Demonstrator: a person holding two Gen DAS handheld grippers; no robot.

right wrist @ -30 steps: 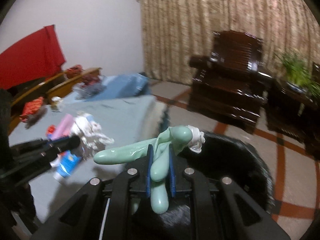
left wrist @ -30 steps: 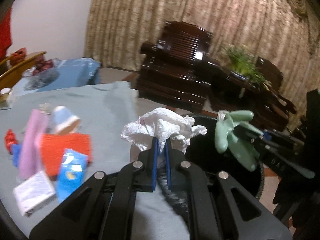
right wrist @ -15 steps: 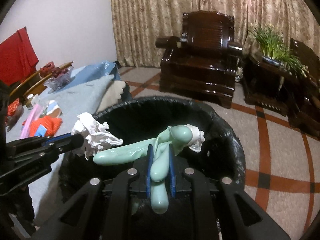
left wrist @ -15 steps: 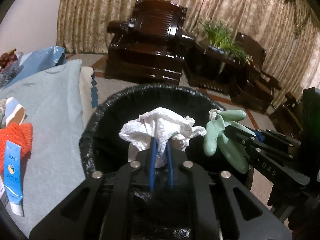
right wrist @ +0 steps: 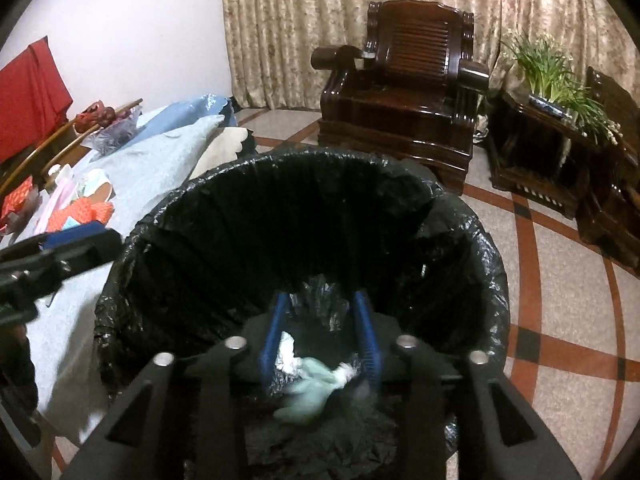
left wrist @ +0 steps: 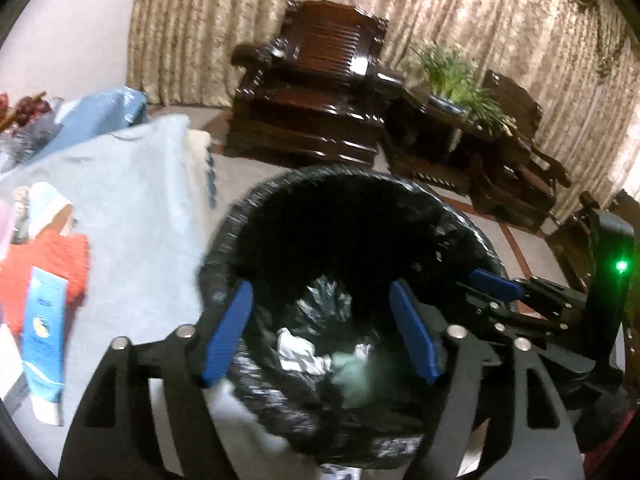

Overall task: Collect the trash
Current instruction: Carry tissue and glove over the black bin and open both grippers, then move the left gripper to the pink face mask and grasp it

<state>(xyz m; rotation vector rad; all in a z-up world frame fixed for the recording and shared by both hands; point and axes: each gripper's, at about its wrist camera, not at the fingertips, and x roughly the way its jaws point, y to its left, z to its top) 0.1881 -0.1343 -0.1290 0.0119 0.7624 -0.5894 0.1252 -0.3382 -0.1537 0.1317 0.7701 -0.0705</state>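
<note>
A round bin lined with a black bag (left wrist: 224, 248) (right wrist: 472, 248) stands beside the table. At its bottom lie a crumpled white tissue (left wrist: 298, 352) (right wrist: 286, 354) and a pale green rubber glove (left wrist: 354, 376) (right wrist: 310, 390). My left gripper (left wrist: 320, 332) is open and empty over the bin's mouth. My right gripper (right wrist: 320, 336) is open and empty over the bin too; it also shows in the left wrist view (left wrist: 496, 286) at the bin's right rim.
The table with a light blue cloth (left wrist: 132, 200) (right wrist: 160, 160) is left of the bin. On it lie a blue tube (left wrist: 42, 332), an orange mesh cloth (left wrist: 44, 264) (right wrist: 90, 212) and other packets. A dark wooden armchair (right wrist: 404, 100) and a plant stand (right wrist: 544, 148) are behind.
Both grippers have opened. The tissue and the green glove have dropped from the jaws into the bin. The left camera has swung slightly left.
</note>
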